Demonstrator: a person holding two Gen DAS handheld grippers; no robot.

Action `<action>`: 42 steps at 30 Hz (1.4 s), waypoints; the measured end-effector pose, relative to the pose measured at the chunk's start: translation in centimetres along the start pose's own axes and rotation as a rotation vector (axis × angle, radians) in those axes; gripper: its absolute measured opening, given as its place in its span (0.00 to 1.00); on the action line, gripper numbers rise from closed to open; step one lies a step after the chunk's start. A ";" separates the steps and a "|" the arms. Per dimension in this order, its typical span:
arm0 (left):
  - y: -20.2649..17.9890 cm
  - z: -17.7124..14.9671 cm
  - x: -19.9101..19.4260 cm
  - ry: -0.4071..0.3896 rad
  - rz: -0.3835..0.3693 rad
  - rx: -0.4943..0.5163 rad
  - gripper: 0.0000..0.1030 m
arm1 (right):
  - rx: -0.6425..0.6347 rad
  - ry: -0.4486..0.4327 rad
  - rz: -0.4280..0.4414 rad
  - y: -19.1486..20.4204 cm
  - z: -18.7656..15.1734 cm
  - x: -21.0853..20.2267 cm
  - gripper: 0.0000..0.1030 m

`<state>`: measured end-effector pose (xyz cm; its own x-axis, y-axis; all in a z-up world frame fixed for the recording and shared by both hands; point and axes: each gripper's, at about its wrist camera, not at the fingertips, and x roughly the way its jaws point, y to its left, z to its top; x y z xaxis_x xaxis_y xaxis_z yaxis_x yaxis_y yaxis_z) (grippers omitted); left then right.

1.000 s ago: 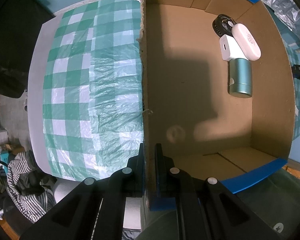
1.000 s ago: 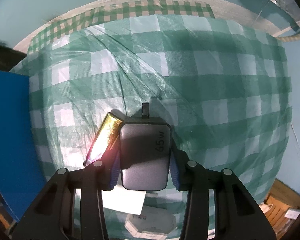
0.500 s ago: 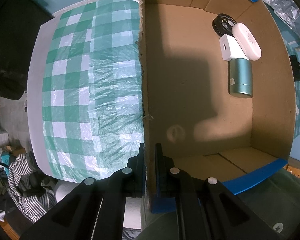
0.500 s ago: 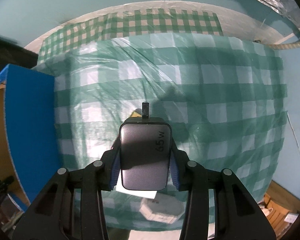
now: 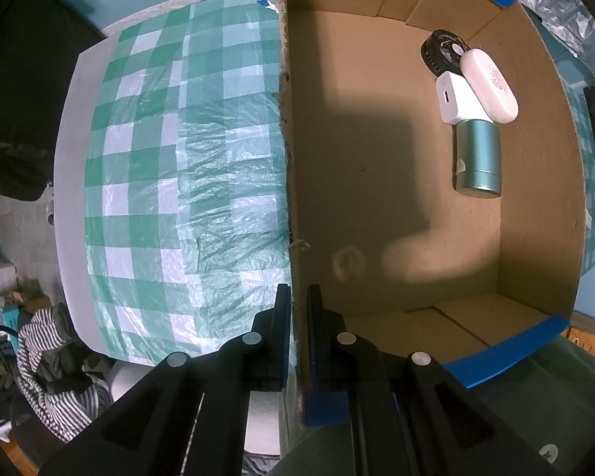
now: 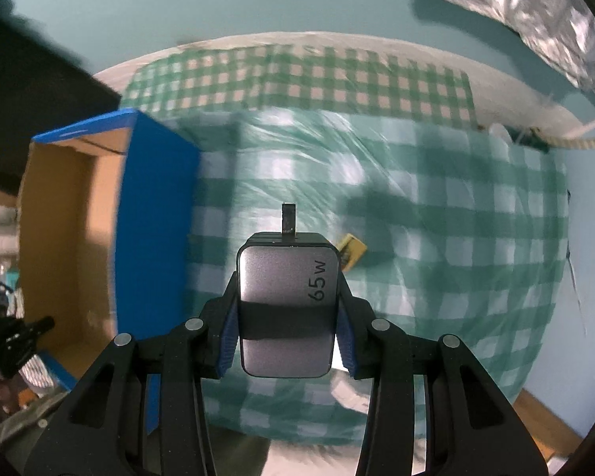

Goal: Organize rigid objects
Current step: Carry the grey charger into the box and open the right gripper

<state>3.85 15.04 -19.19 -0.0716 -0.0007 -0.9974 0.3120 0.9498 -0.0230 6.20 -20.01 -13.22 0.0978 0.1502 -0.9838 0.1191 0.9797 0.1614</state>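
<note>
The right gripper has its fingers clamped on the flat sides of a grey charger marked 65 W, its prong pointing away from the camera at the centre of the frame; it hangs above the checked cloth on the desk, with the box at the left of the frame. The left gripper has its fingers pinched shut on the box's cardboard wall, bottom centre of its view.

The grip sits low on a smooth casing; a quick swing toward the box could let the charger slip or twist out; the prong could catch the blue rim on the way over. Inside, a green cylinder, a white adapter, a white case and a black round thing crowd the upper right corner; a drop there could knock them about. If the left fingers loosen, the box may shift under the drop. A small yellow item lies on the cloth, just right of the charger in the frame.
</note>
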 end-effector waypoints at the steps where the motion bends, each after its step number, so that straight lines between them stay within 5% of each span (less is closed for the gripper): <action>1: 0.0 0.0 0.0 -0.001 -0.001 0.000 0.07 | -0.016 -0.003 0.004 0.5 0.1 -0.2 0.39; 24: 0.5 -0.9 -0.2 -0.018 -0.015 -0.015 0.07 | -0.358 -0.001 0.058 12.0 0.0 -2.2 0.39; 42: 1.3 -1.3 -0.2 -0.019 -0.018 -0.016 0.07 | -0.572 0.118 0.003 17.4 -1.8 3.1 0.39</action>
<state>3.08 16.63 -18.98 -0.0585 -0.0235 -0.9980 0.2958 0.9544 -0.0398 6.78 -2.31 -13.63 -0.0169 0.1349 -0.9907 -0.4363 0.8905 0.1287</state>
